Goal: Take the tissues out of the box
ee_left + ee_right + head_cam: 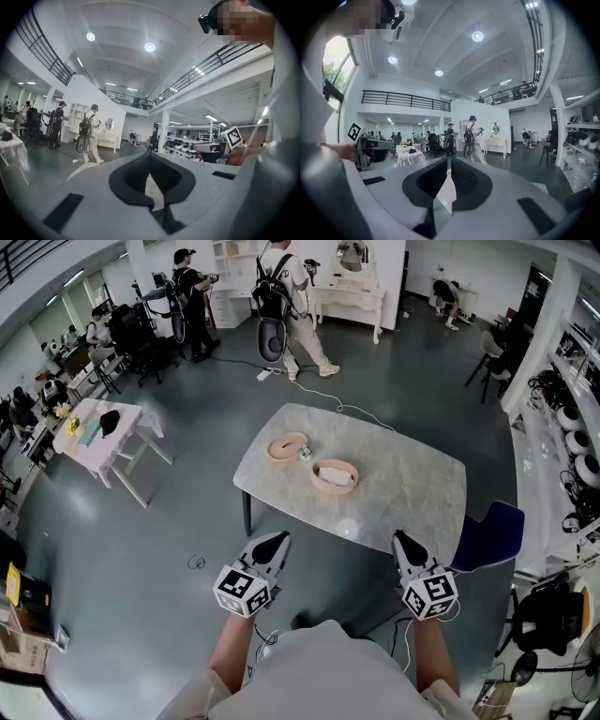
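Observation:
An oval wooden tissue box [335, 475] with white tissue inside sits near the middle of the marble table [412, 488]. A second oval wooden piece [288, 445], seemingly its lid, lies just left of it, with a small pale object [305, 454] between them. My left gripper [274, 543] hovers short of the table's near edge with its jaws together and nothing in them. My right gripper [403, 540] hangs level with it, shut and empty too. In the left gripper view the left gripper [150, 157] points over the tabletop; in the right gripper view the right gripper [449, 161] does likewise.
A blue chair [489, 532] stands at the table's right near corner. A white side table [98, 432] with small items is at the far left. Two people [291, 306] with backpacks walk at the back near a white dressing table [349, 296]. A cable [319, 401] trails on the floor.

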